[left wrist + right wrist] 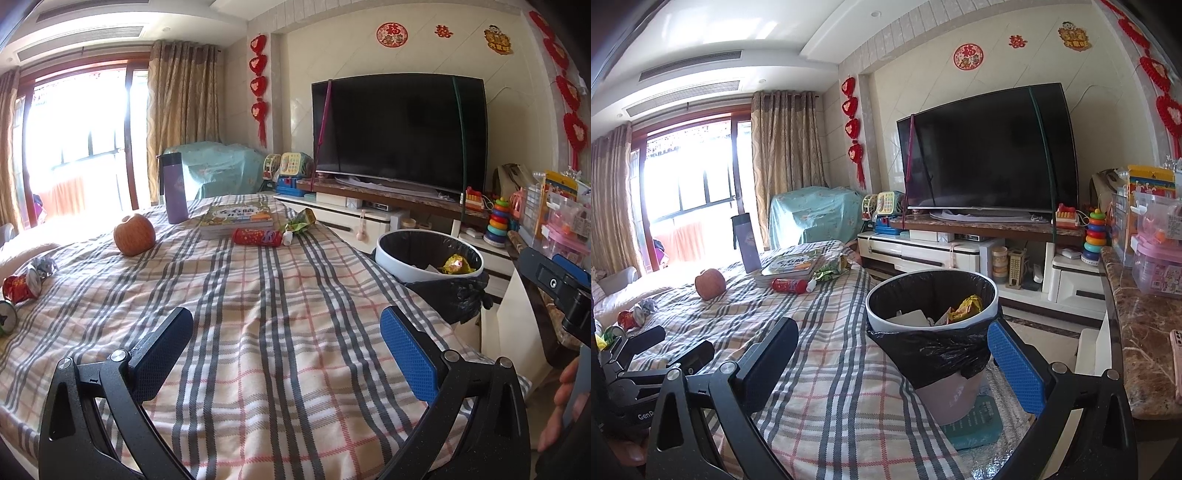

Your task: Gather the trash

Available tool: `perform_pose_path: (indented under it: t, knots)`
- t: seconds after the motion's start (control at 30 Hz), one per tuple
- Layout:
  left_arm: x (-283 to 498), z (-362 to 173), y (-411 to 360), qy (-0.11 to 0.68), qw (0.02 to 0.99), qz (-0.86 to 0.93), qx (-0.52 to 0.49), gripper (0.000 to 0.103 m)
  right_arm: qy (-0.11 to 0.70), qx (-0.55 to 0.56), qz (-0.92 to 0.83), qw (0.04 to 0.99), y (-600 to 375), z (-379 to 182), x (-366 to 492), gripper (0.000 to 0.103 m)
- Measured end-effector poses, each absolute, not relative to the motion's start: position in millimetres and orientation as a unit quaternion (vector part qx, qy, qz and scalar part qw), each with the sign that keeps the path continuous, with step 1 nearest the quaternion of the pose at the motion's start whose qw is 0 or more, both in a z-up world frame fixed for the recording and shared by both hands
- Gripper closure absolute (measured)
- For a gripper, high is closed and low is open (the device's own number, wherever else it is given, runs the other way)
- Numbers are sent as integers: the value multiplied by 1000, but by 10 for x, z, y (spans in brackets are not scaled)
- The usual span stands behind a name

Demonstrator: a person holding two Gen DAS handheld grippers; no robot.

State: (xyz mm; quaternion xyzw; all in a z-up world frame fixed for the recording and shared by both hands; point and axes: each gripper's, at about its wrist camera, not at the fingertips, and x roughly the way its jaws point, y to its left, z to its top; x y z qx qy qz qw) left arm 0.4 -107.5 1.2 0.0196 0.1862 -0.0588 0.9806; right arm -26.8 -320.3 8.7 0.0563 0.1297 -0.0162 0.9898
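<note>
Some wrappers are already seen inside the bin beside the plaid-covered table. A red can, green wrapper and far-left cans remain uncollected. Both the left gripper and right gripper are held with jaws spread, empty.

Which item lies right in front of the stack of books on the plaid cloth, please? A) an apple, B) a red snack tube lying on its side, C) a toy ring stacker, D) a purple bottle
B: the red snack tube lies on its side against the near edge of the stack of books on the plaid cloth.
</note>
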Motion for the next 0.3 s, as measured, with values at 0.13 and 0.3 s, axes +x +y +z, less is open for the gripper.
perform_pose_path:
  t: [0.13, 0.3]
  knots:
    - [33, 9, -1062, 190, 980, -60, 17, 0, 134, 58, -14, 989, -3203, 77, -237, 0]
    - [82, 9, -1022, 196, 978, -65, 9, 0, 140, 57, -12, 988, -3190, 60, -201, 0]
